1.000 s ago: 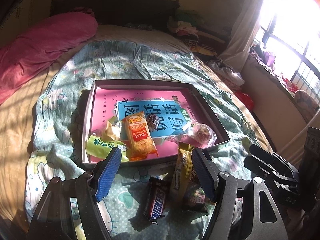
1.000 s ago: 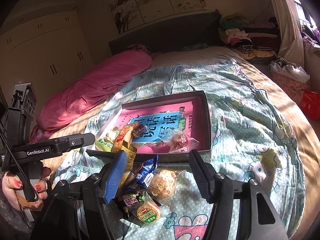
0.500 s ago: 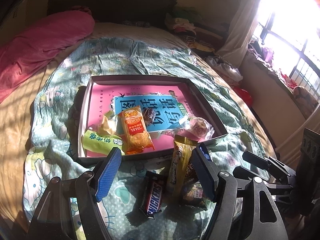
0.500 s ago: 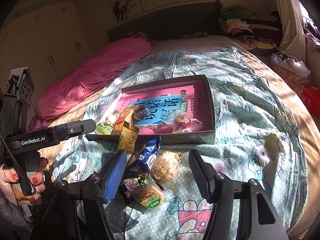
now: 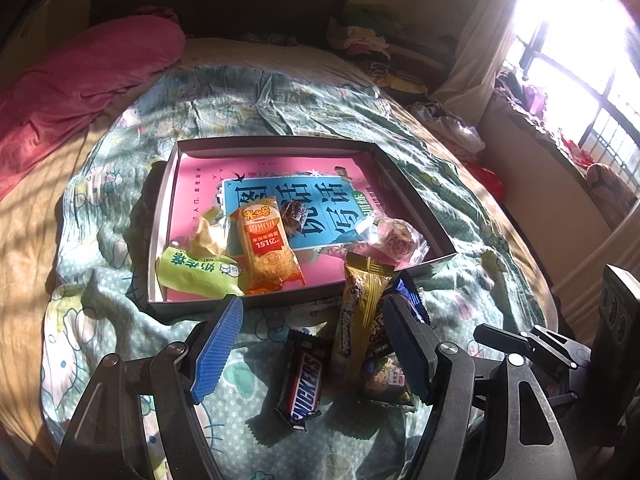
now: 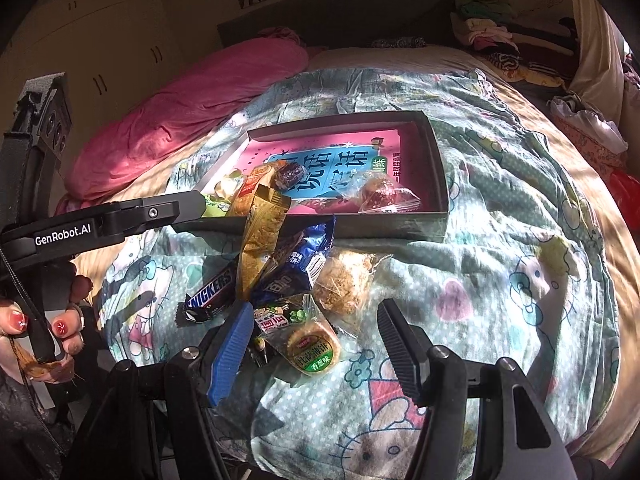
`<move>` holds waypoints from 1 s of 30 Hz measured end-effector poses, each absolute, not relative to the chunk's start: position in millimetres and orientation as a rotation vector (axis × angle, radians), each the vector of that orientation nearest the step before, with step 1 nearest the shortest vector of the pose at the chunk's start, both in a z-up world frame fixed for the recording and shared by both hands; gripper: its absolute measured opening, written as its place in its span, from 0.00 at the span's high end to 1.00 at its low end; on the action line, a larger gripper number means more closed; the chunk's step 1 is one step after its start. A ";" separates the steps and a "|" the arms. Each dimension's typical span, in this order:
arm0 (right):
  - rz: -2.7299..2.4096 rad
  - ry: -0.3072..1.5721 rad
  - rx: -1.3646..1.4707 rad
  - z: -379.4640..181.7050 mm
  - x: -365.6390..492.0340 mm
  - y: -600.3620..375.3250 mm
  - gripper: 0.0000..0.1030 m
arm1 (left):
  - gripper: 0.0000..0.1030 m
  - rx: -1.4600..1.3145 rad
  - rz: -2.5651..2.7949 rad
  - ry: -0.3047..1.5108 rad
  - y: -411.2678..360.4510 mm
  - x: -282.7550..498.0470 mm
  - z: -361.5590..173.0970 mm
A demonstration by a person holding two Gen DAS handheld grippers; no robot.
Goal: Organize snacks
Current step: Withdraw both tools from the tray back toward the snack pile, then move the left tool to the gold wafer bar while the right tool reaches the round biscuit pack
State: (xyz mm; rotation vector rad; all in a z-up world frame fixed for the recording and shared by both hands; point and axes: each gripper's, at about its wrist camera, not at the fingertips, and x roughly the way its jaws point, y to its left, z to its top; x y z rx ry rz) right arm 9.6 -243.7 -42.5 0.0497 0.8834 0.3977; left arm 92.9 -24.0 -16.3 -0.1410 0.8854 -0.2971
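Observation:
A shallow dark tray (image 5: 412, 208) with a pink and blue printed bottom lies on the bed. In it are a green packet (image 5: 196, 272), an orange packet (image 5: 266, 252) and a clear-wrapped pastry (image 5: 394, 236). In front of the tray lies a loose pile: a Snickers bar (image 5: 304, 380), a gold bar (image 5: 360, 312) and a blue packet (image 6: 308, 256). My left gripper (image 5: 312, 344) hovers open above the Snickers, holding nothing. My right gripper (image 6: 316, 350) is open, with a round biscuit packet (image 6: 314, 352) lying between its fingers, untouched by the pads. A floss pastry (image 6: 346, 280) sits just beyond.
A cartoon-print quilt (image 6: 520, 264) covers the bed, with a pink duvet (image 5: 80, 76) bunched at the far left. Folded clothes (image 6: 492, 32) are stacked by the headboard. A window (image 5: 580, 60) glares at the right. A hand with red nails (image 6: 40, 328) holds the left gripper's handle.
My right gripper has sunk and tipped down toward the pile, so the biscuit packet now sits between its fingers. The left gripper has barely moved.

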 end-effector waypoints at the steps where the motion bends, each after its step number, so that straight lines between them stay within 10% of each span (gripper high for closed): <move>1: 0.397 0.893 0.039 -44.0 10.2 -241.8 0.38 | 0.28 -0.139 -0.297 0.889 -24.4 92.8 -17.2; 30: 0.342 1.082 0.125 -87.9 35.4 -255.5 0.54 | 0.28 -0.174 -0.320 0.999 -36.2 104.1 -54.1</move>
